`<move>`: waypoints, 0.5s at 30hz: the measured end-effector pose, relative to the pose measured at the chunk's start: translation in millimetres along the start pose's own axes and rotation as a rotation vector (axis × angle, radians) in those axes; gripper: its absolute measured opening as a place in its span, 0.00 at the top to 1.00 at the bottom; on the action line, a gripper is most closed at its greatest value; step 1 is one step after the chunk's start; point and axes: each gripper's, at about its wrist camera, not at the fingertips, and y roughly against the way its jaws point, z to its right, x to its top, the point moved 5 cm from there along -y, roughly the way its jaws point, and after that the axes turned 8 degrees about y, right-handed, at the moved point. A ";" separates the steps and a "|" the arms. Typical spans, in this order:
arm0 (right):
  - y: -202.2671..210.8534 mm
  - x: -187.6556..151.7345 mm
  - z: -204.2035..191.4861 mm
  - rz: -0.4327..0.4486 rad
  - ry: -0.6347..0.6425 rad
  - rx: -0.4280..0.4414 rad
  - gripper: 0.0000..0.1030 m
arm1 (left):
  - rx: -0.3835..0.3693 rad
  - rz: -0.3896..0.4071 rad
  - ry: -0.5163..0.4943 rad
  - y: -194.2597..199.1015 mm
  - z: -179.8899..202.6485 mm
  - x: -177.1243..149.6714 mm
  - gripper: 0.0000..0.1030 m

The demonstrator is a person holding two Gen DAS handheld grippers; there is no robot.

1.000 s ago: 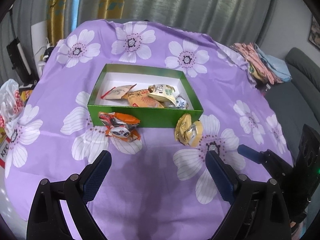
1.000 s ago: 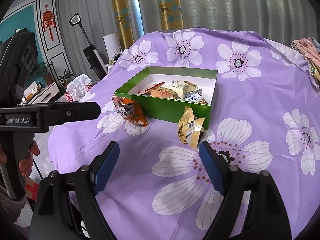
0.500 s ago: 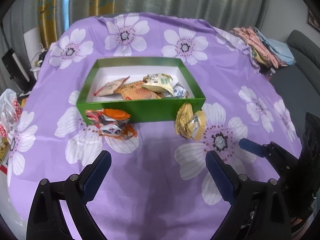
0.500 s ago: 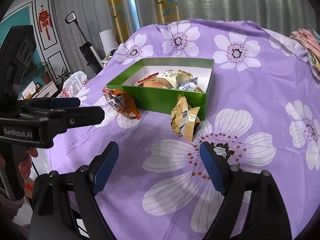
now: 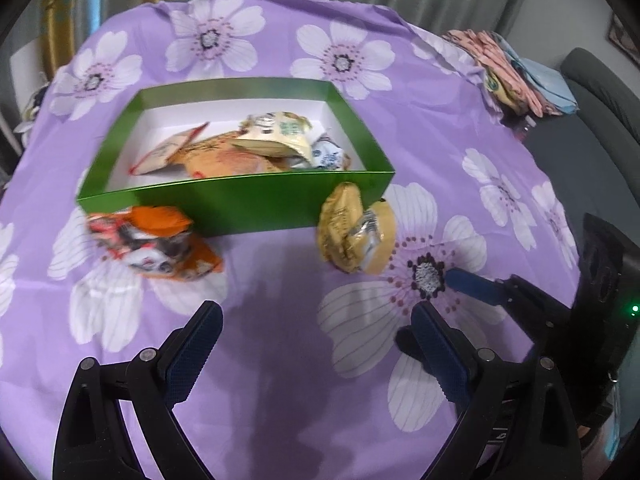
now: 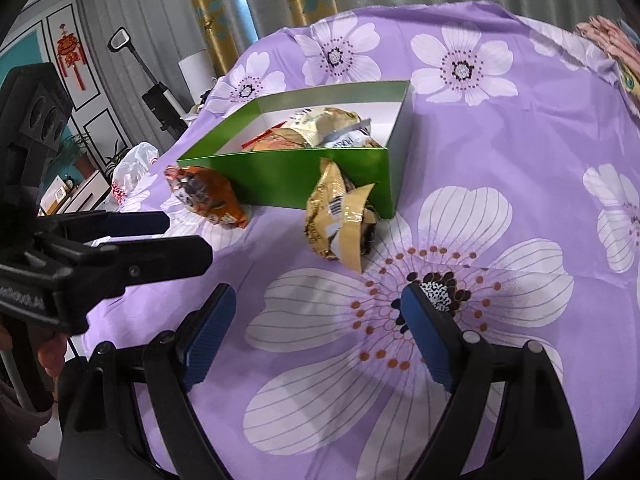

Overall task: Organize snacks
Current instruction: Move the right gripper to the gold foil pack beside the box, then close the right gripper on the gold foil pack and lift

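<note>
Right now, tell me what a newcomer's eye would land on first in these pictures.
The green box stands mid-table on the purple flowered cloth, with several snack packets piled inside. Two packets lie outside against its near wall: an orange packet by the left end and a gold packet by the right corner. Both the left gripper and the right gripper hover open and empty in front of them.

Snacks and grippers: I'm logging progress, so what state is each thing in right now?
green box: open, lidless, several snack packets inside.
orange packet: on the cloth, outside the box, against its front wall.
gold packet: on the cloth, outside, at the box's front corner.
left gripper: open, empty.
right gripper: open, empty.
</note>
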 end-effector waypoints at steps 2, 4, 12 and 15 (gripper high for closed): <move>-5.5 0.8 4.2 -0.004 -0.005 0.002 0.17 | -0.031 -0.008 -0.008 -6.1 3.7 3.2 0.08; -10.8 2.9 7.6 -0.005 -0.003 0.002 0.17 | -0.057 -0.017 -0.011 -13.2 7.7 6.8 0.08; -31.0 20.4 20.0 0.001 0.015 0.044 0.17 | -0.118 -0.048 -0.009 -44.8 14.6 24.0 0.08; -39.0 26.6 26.5 -0.005 0.020 0.062 0.18 | -0.151 -0.057 0.002 -54.9 15.0 31.2 0.08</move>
